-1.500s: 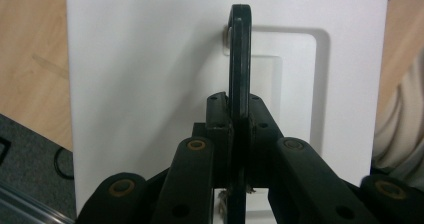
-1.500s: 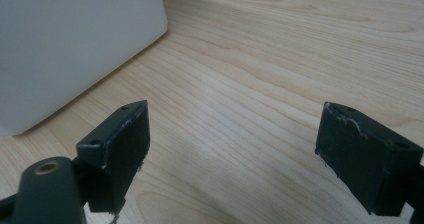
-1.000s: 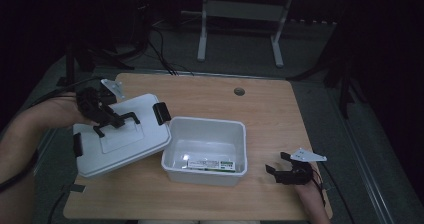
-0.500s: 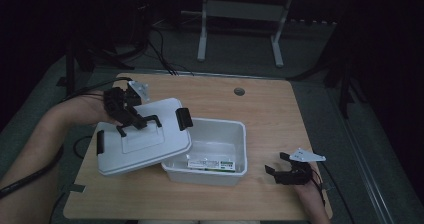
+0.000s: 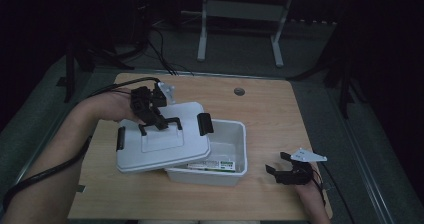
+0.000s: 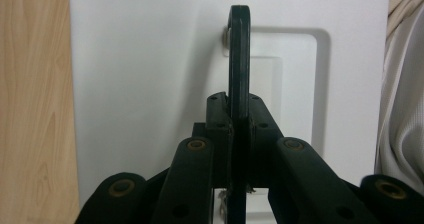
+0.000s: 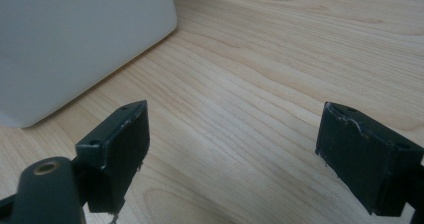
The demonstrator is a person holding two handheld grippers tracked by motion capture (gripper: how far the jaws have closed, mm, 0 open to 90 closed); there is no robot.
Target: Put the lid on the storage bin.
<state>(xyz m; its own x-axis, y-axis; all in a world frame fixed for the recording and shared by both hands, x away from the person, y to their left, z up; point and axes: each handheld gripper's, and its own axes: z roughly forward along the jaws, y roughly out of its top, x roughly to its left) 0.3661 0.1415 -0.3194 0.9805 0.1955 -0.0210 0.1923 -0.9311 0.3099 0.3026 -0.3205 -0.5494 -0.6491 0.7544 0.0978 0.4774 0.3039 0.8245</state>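
I have the left gripper (image 5: 159, 123) clenched on the black handle (image 6: 239, 69) of the white lid (image 5: 162, 144), which hangs just below its jaws, partly over the open white box (image 5: 225, 154) to its right. My right gripper (image 5: 276, 164) rests on the wooden table (image 5: 270, 109), jaws spread with nothing between them, the box near its left.

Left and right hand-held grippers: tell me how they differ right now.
The left hand-held gripper is shut on the black handle of the white lid; the right hand-held gripper is open and holds nothing. The left carries the lid partly over the white bin; the right sits low on the table beside the bin. Both have black jaws.
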